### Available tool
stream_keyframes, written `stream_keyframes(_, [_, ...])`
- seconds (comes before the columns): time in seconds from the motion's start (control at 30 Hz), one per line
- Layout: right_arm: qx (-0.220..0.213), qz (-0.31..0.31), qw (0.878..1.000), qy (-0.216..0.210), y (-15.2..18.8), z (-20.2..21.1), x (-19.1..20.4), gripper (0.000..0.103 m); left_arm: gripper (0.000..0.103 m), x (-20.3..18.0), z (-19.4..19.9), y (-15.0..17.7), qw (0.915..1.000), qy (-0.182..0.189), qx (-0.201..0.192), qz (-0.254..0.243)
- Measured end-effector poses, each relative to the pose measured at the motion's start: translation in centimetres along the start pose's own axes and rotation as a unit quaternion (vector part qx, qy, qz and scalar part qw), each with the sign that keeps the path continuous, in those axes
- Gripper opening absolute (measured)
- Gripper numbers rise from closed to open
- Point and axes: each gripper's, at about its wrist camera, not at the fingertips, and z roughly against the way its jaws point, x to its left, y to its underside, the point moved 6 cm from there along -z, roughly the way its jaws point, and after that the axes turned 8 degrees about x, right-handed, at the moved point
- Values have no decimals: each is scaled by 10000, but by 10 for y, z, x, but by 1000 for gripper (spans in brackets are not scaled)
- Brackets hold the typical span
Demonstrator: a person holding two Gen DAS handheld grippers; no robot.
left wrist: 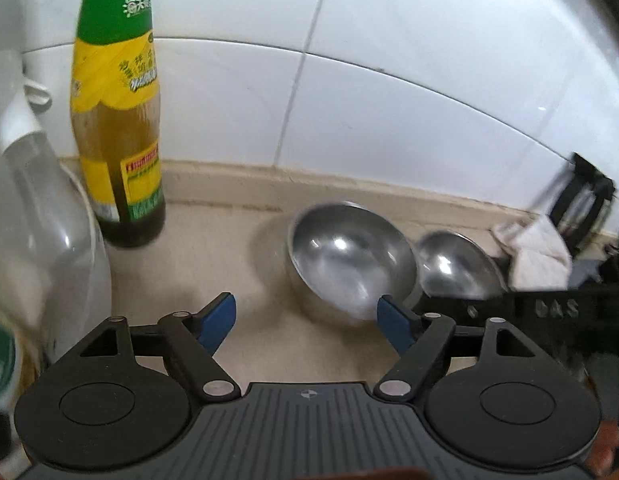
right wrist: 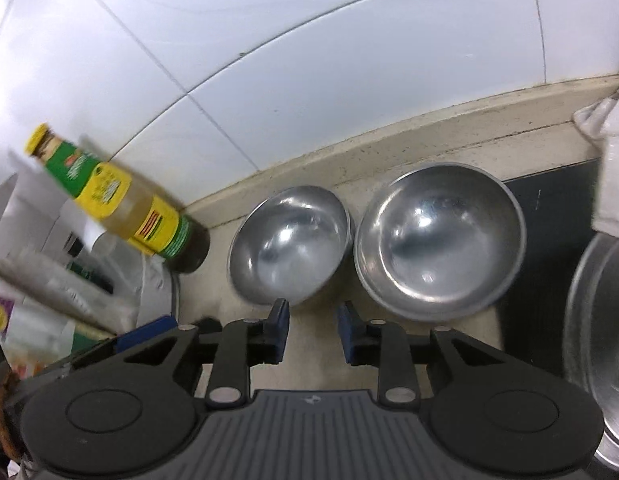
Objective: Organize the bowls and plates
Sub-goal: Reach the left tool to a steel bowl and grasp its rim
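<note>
Two empty steel bowls sit side by side on the beige counter near the tiled wall. In the right wrist view the smaller bowl (right wrist: 289, 248) is on the left and the larger bowl (right wrist: 437, 240) on the right. My right gripper (right wrist: 314, 330) hovers just in front of the gap between them, its blue pads a little apart and nothing between them. In the left wrist view the near bowl (left wrist: 349, 256) lies ahead and to the right of my left gripper (left wrist: 305, 320), whose jaws stand wide and empty. The second bowl (left wrist: 457, 264) is behind it.
A tall green-and-yellow sauce bottle (left wrist: 117, 120) stands left of the bowls, also seen as the bottle (right wrist: 121, 196). A clear spray bottle (left wrist: 29, 200) crowds the left edge. A white cloth (left wrist: 537, 248), a black mat (right wrist: 549, 260) and a round steel dish (right wrist: 601, 320) lie to the right.
</note>
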Motion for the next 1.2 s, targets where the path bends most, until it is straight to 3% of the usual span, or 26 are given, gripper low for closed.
stream_keyframes(0.07, [87,-168,9998,-60,-5,-7,-2,27,83,4,-11,-8,9999,-73,102,15])
stream_keyframes(0.23, [-104,-34,9997,-226,-12,20,-5,27,83,-8,-12,-13,9994,275,134,-179])
stream_keyframes(0.37, [-428,252,9981,377,-30,43,-22,32,83,-40,-11,-9,9924,1101,504,-237])
stream_keyframes(0.47, [-428,241,9950,874,-48,48,-48,32,82,-68,-18,-2,9867,1378,800,-332])
stream_keyframes(0.57, [-322,336,9929,1099,-58,46,-65,32,80,-90,-33,3,9867,1276,940,-348])
stream_keyframes(0.7, [-69,650,9902,1232,-60,35,-75,32,80,-104,-50,7,9862,1173,1162,95])
stream_keyframes(0.87, [179,824,9904,1095,-62,21,-84,32,80,-115,-58,12,9882,960,1100,461])
stream_keyframes(1.03, [378,1060,9888,983,-65,9,-90,31,81,-116,-74,7,9900,496,993,869])
stream_keyframes(1.07, [438,1071,9888,940,-66,6,-92,29,81,-116,-77,6,9901,415,984,907])
stream_keyframes(1.13, [540,1158,9875,928,-65,1,-95,10,81,-116,-82,6,9907,232,974,918])
stream_keyframes(1.2, [594,1280,9857,922,-64,-4,-98,9,83,-115,-88,8,9904,109,1082,854])
